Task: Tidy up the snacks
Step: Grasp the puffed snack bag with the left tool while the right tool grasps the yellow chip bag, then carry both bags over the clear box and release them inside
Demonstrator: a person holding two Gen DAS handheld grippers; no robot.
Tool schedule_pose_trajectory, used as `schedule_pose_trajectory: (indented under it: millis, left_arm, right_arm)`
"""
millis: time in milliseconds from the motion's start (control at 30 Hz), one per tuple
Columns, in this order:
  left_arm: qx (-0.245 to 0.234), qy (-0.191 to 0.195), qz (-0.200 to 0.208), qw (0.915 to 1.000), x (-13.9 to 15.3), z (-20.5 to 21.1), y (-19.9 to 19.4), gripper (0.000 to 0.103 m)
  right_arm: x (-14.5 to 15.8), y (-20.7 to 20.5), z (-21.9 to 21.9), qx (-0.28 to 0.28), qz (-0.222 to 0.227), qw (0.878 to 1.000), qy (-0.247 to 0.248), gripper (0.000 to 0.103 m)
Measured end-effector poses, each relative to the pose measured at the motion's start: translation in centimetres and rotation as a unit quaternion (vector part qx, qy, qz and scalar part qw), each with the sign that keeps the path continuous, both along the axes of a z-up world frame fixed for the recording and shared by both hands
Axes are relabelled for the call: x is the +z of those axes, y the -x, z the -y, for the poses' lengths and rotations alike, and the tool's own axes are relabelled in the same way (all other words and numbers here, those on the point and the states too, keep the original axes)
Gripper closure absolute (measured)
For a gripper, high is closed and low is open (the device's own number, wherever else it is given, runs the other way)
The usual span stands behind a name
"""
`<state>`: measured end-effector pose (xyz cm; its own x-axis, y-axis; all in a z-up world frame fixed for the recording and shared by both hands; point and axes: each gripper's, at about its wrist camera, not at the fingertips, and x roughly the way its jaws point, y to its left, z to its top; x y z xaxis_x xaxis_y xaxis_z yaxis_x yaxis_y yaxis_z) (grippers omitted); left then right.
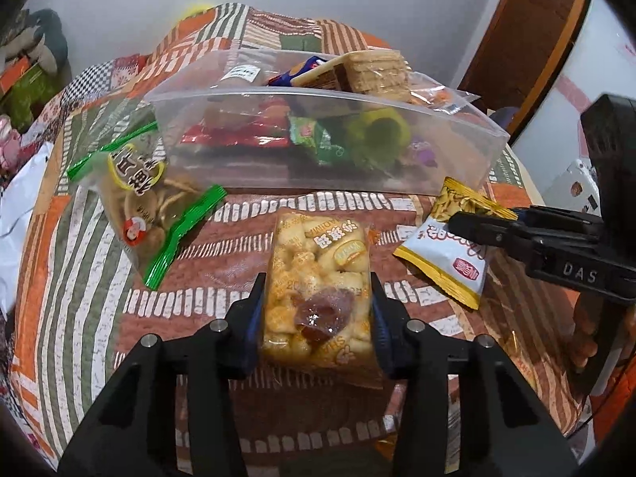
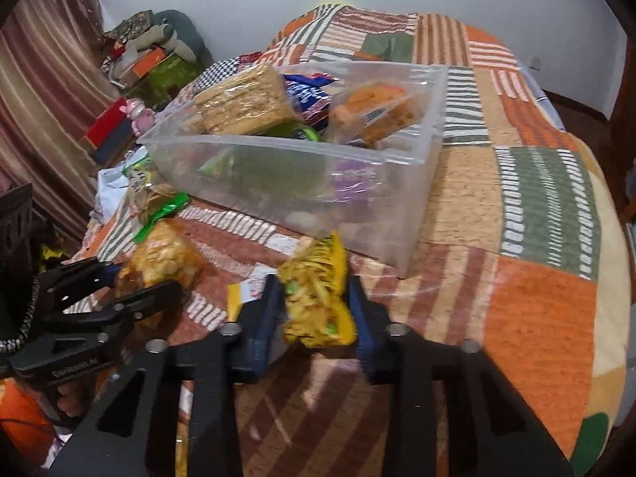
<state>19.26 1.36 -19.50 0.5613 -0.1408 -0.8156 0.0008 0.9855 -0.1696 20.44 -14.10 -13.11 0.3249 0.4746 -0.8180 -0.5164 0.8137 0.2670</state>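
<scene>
Snacks lie loose on a patchwork quilt (image 1: 79, 278), and each claw has one of them. At the lower centre of the left wrist view, the left gripper (image 1: 316, 314) is clenched on a clear bag of puffed biscuits (image 1: 318, 278), its blue pads pressing the bag's two long sides near the nearer end. At the lower centre of the right wrist view, the right gripper (image 2: 316, 310) is clamped on a yellow snack packet (image 2: 318, 302), which looks crumpled between the pads and lifted off the quilt.

Both packs read as light, soft film full of air and brittle pieces. They should weigh almost nothing, but a hard squeeze would likely crush the contents, and the glossy wrap may slip. Holding across the narrow waist of each pack, as now, seems sound; a sealed end seam would be gentler still.

Upper centre in both views stands the clear plastic bin (image 1: 179, 127), already holding several packets, well apart from the held packs. A green-edged bag of crisps (image 1: 143, 198) waits at the left of the left wrist view, beside the bin's corner.
</scene>
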Motion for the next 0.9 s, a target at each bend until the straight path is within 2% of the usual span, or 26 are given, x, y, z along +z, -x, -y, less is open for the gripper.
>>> schedule_pose_trajectory:
  millis: [133, 400, 467, 900]
  left_arm:
    - [-0.006, -0.001, 0.009, 0.9999, 0.4, 0.1, 0.4, 0.058]
    - [0.013, -0.001, 0.042, 0.999, 2.8, -1.0, 1.4, 0.058]
    - [0.016, -0.002, 0.05, 0.9986, 3.5, -1.1, 1.5, 0.058]
    - [0.032, 0.004, 0.108, 0.9936, 8.2, -2.6, 1.3, 0.058]
  right_arm:
    - [0.4, 0.6, -0.1, -0.007, 0.013, 1.0, -0.001, 0.082]
    - [2.2, 1.5, 0.8, -0.017, 0.039, 0.999, -0.016, 0.087]
    - [2.7, 1.8, 1.1, -0.019, 0.046, 0.999, -0.019, 0.091]
    - [6.8, 2.3, 2.2, -0.036, 0.101, 0.993, -0.056, 0.091]
